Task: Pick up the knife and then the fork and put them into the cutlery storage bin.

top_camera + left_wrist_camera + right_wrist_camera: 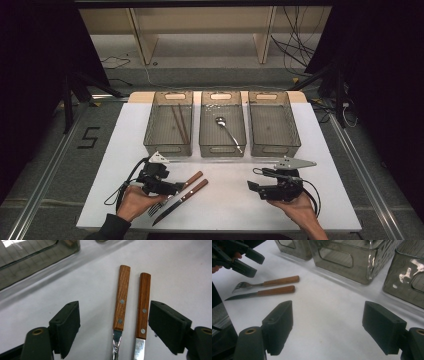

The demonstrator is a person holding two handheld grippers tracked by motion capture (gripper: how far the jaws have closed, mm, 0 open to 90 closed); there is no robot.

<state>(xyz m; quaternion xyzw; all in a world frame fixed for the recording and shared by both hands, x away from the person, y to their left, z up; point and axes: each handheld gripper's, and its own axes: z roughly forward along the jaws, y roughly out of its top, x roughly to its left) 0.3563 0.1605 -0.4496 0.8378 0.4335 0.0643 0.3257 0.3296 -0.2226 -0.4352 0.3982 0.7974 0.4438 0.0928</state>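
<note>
A fork (194, 178) and a knife (184, 199), both with wooden handles, lie side by side on the white table (230, 210) at the front left. My left gripper (177, 189) hovers over them, open. In the left gripper view the fork handle (121, 297) and knife handle (143, 305) lie between the pads of my left gripper (115, 307), the knife close to the right-hand pad (167, 325). My right gripper (252, 186) stands open at the front right with nothing between its jaws (327, 312). From there I see the fork (267, 283), the knife (262, 293) and the left gripper (259, 266).
Three clear bins stand in a row at the back of the table. The left bin (167, 148) holds brown chopsticks (179, 122). A spoon (227, 127) lies in the middle bin (222, 149). Nothing lies in the right bin (275, 149). Cables trail on the floor beyond.
</note>
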